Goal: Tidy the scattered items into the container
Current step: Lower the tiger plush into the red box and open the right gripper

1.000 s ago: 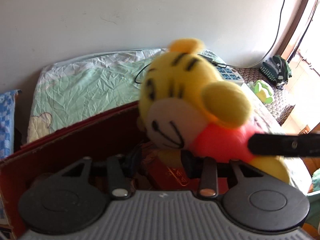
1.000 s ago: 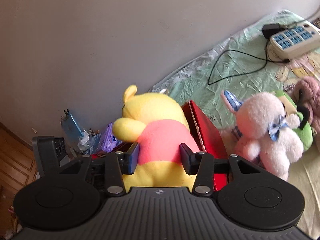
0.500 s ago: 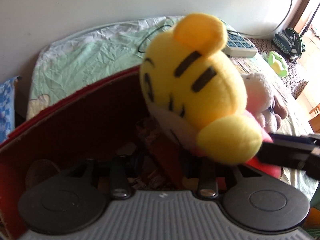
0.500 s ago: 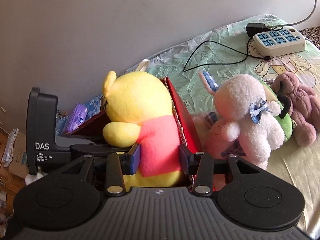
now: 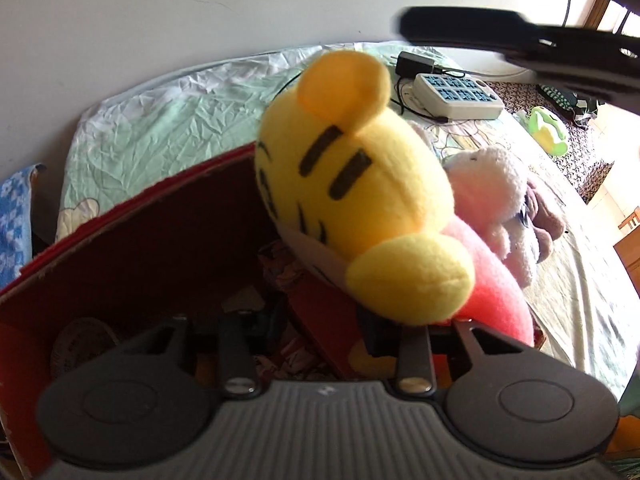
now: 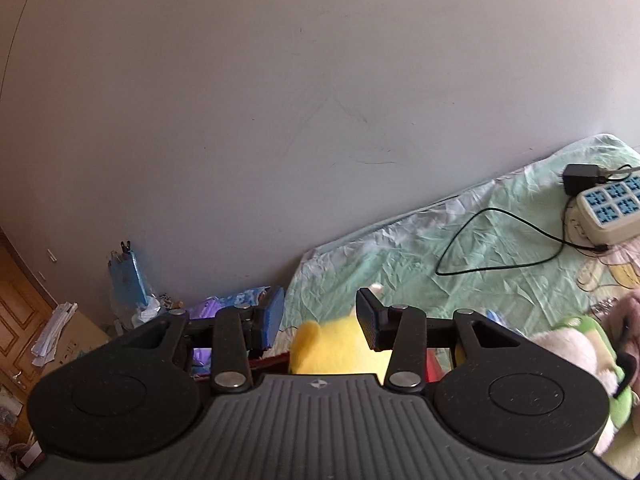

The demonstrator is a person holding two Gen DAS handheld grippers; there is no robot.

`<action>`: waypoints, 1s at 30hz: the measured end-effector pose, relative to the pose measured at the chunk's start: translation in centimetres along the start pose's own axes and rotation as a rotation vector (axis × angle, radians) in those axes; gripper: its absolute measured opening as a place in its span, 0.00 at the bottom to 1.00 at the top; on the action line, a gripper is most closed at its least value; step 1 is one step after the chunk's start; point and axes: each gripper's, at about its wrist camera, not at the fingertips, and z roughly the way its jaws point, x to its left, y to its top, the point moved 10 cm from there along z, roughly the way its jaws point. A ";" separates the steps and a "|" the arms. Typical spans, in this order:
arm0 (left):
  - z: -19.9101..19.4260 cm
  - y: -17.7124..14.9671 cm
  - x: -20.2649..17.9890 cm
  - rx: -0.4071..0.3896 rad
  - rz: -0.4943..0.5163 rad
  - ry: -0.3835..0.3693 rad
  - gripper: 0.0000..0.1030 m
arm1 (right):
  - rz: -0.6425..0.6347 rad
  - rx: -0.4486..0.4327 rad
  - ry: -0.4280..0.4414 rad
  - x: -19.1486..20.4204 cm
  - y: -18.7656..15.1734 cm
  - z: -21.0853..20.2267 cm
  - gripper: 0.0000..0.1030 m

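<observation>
My left gripper [image 5: 320, 328] has just closed, pinching the red box's [image 5: 160, 240] wall. My right gripper [image 6: 316, 320] hangs open, empty, above the yellow plush tiger [image 5: 360, 200], which leans over the box's right edge on the bed [image 5: 160, 128].

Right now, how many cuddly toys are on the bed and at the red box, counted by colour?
Yellow: 1, the yellow plush tiger in a red shirt
White: 1, the fluffy white plush animal
Brown: 1, the brown plush animal
Green: 1, the green plush toy beside the white one
Total: 4
</observation>
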 end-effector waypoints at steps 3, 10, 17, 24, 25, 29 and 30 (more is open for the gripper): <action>-0.1 -0.1 -0.2 -0.003 -0.003 -0.004 0.34 | -0.026 0.081 -0.018 0.1 -0.4 2.6 0.43; 1.0 -1.1 -0.4 0.047 -0.048 -0.065 0.28 | 0.042 0.266 -0.121 -3.8 -4.5 6.0 0.28; 3.1 0.0 0.9 0.098 -0.144 -0.067 0.28 | -0.051 0.166 -0.150 -3.3 -2.5 5.4 0.32; 3.0 0.3 0.1 0.102 -0.103 -0.030 0.29 | 0.040 0.095 -0.053 -3.2 -0.8 1.8 0.34; 2.8 0.3 0.3 0.103 -0.109 -0.028 0.31 | 0.046 0.104 -0.047 -3.1 -1.2 1.3 0.34; 1.7 -0.1 1.2 0.085 -0.116 -0.001 0.47 | 0.088 0.150 -0.013 -3.1 -3.1 0.3 0.34; 1.5 -0.3 1.3 0.085 -0.111 0.009 0.53 | 0.079 0.156 -0.022 -3.2 -3.6 0.2 0.34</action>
